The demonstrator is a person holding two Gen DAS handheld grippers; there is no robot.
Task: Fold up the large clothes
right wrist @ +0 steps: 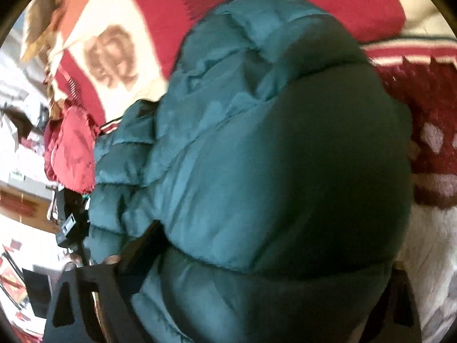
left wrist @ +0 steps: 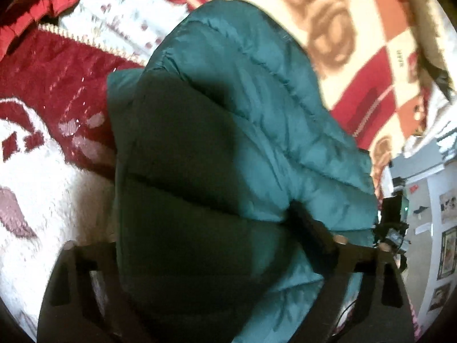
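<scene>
While a red and cream patterned blanket [left wrist: 51,91] spreads across the whole background of both views, the teal puffer jacket [left wrist: 228,131] bulges in front of it and fills the centre of each picture. Seen from the left wrist, the jacket runs from about 12 o'clock down to 6 o'clock, its shaded side toward 8 o'clock and its lit quilting toward 2 o'clock. From the right wrist the same jacket [right wrist: 257,157] swells from 12 o'clock to 6 o'clock, with a looser bunch of it hanging at 9 o'clock beside a small red fabric item [right wrist: 72,148]. At 3 o'clock in the left view a cluttered room edge with pictures on a wall [left wrist: 445,245] shows. The left hand-held gripper [left wrist: 217,260] has its dark fingers either side of a thick fold, clamped on the padding. The right hand-held gripper [right wrist: 257,260] likewise squeezes a fold of jacket between its fingers, the 9 o'clock finger pressing into the cloth
</scene>
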